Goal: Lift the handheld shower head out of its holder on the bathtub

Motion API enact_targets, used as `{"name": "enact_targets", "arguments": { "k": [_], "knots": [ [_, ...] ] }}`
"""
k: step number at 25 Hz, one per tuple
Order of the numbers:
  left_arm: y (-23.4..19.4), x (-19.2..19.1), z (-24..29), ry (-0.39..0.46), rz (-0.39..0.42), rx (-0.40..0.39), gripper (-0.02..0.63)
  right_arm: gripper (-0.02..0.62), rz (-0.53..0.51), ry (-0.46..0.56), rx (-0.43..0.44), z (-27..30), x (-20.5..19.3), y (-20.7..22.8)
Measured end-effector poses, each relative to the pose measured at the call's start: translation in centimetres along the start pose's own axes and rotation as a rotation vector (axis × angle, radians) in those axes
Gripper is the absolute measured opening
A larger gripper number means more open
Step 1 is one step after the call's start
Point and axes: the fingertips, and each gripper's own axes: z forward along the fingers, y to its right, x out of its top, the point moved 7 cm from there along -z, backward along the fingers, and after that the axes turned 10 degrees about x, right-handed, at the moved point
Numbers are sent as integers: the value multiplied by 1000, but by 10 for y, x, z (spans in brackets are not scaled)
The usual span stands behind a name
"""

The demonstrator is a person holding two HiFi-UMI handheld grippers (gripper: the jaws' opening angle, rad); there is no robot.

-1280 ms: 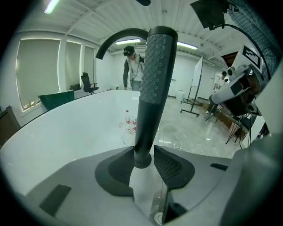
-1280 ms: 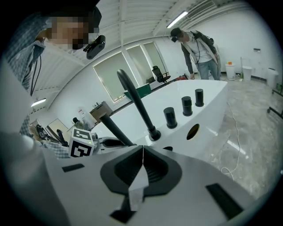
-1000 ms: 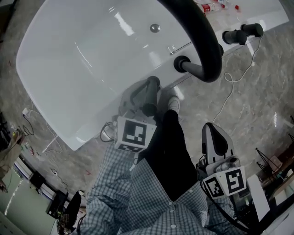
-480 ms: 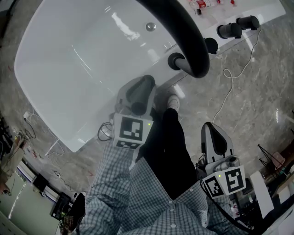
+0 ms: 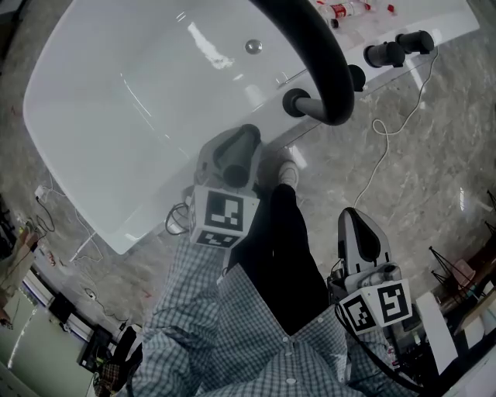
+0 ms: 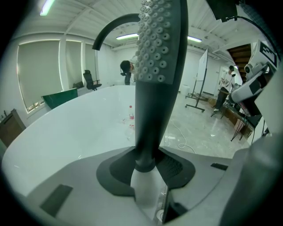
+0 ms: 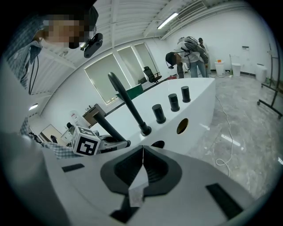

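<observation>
The dark handheld shower head [image 5: 239, 147] is off the white bathtub's rim [image 5: 267, 133], with my left gripper [image 5: 231, 167] shut on its handle. In the left gripper view the handle runs up from between the jaws to the nozzle face [image 6: 155, 48]. In the right gripper view a dark round opening [image 7: 157, 144] shows on the rim near the tall curved black spout [image 7: 128, 103]. My right gripper [image 5: 356, 221] hangs lower right over the floor, shut [image 7: 142, 152] with nothing in it.
The black spout [image 5: 322, 54] arches over the tub. Black knobs [image 5: 385, 53] line the rim, with bottles [image 5: 341, 11] beyond them. A white cable [image 5: 385, 143] trails on the marble floor. The person's leg and shoe [image 5: 289, 174] stand beside the tub.
The left gripper, still shut on the shower head, has shifted a little up and left, away from the tub's rim. The right gripper has stayed where it was.
</observation>
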Motion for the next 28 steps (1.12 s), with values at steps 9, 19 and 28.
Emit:
{"name": "enact_targets", "arguments": {
  "k": [9,19,28],
  "knots": [
    [0,11,-24,8,-1,3,126,17,-41,24,25,-9,9,-19],
    [0,32,-62,37,-3,12,126,17,-64,47,-6,-34,25,-39],
    [-7,56,-103,52,-14,51,124,17,-77,100,18,-61,52,-60]
  ]
}}
